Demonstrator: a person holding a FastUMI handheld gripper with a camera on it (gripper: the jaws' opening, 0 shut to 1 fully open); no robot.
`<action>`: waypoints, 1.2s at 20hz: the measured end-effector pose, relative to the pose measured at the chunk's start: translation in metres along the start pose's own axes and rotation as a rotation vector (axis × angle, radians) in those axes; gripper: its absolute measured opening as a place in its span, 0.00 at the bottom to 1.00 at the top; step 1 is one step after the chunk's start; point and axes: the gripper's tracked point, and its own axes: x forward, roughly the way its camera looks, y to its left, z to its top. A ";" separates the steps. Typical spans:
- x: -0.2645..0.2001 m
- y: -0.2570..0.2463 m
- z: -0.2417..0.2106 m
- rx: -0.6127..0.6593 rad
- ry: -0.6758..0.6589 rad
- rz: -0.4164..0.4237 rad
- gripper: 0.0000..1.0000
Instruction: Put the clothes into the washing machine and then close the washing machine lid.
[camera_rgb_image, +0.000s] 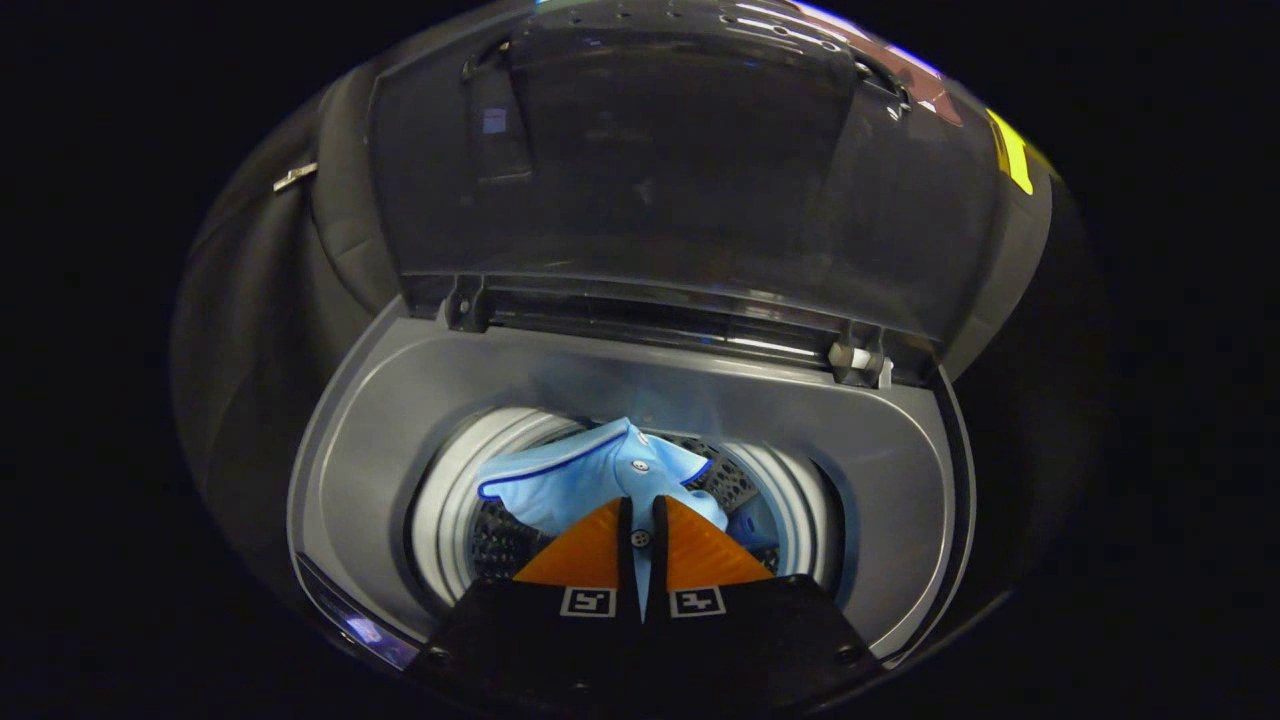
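Over the open mouth of the washing machine (380, 420), the claw (641, 528) points down into the drum (450, 520). Its two orange fingers (585, 555) stand nearly together, with a strip of light blue cloth pinched in the narrow gap between them: closed on the shirt (580, 475).

Shirt position: the bulk lies just ahead of the fingertips, already inside the drum's ring, collar and button placket uppermost. It spreads more to the left of the claw than to the right. Whether its lower part rests on the drum floor I cannot tell.

Lid (680, 160): raised, standing upright beyond the drum on its hinge (855, 360) at the back of the tub.

Judgement: loading step is near its end. Release looks due next, since the shirt hangs straight below and ahead of the claw, inside the rim. Afterwards the lid lies directly beyond and above the claw, so the reach would go forward and up over the hinge line.

Risk: cloth snagging on the fingers on opening.
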 end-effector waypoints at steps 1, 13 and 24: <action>0.002 0.006 0.000 -0.013 0.003 0.011 0.05; -0.008 0.016 0.008 0.047 -0.046 -0.005 0.70; -0.021 0.027 0.006 0.045 -0.046 -0.023 0.90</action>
